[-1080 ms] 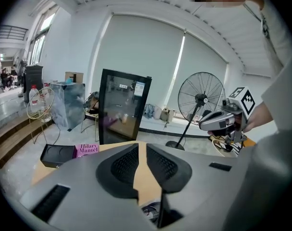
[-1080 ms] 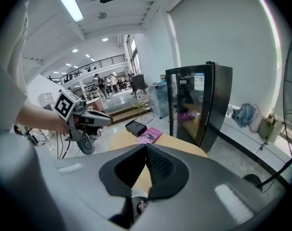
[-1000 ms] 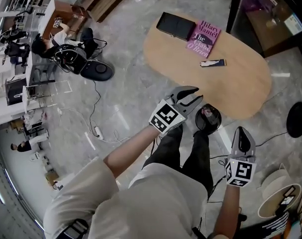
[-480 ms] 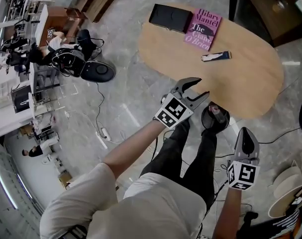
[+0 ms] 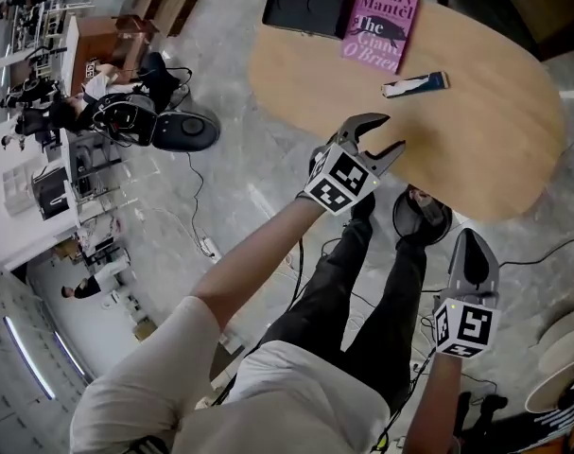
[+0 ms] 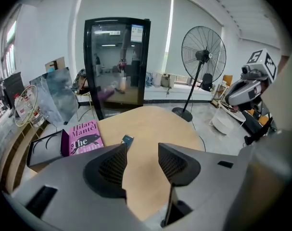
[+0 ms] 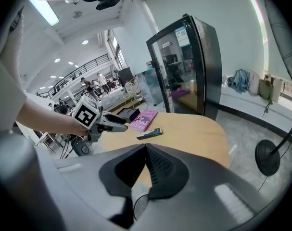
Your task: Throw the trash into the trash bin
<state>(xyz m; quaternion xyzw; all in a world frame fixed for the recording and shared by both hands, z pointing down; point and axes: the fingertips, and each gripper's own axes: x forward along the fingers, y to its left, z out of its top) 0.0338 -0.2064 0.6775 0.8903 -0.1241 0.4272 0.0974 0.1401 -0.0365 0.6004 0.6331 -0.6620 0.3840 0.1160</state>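
Observation:
The trash, a small dark blue and white wrapper [image 5: 414, 84], lies flat on the oval wooden table [image 5: 476, 149]; it also shows as wrapper [image 6: 127, 140] and wrapper [image 7: 149, 134]. On the floor at the table's near edge stands a black round trash bin [image 5: 421, 218] with something inside. My left gripper [image 5: 392, 132] hangs over the table's near left edge, short of the wrapper. Its jaws have just been opening, and nothing sits between them in the left gripper [image 6: 142, 165]. My right gripper [image 5: 468, 239] is lower, beside the bin, with its jaws together and empty, as the right gripper [image 7: 146, 162] shows.
A pink book [image 5: 381, 26] and a flat black box [image 5: 305, 9] lie at the table's far end. A standing fan [image 6: 203, 57] and a glass-door cabinet [image 6: 117, 61] stand beyond the table. Cables [image 5: 201, 244] trail over the floor at left; white round objects [image 5: 561, 348] sit at right.
The left gripper's jaws have spread wider and it has come closer to the table's edge. The right gripper has sunk a little beside the bin. The wrapper has not moved.

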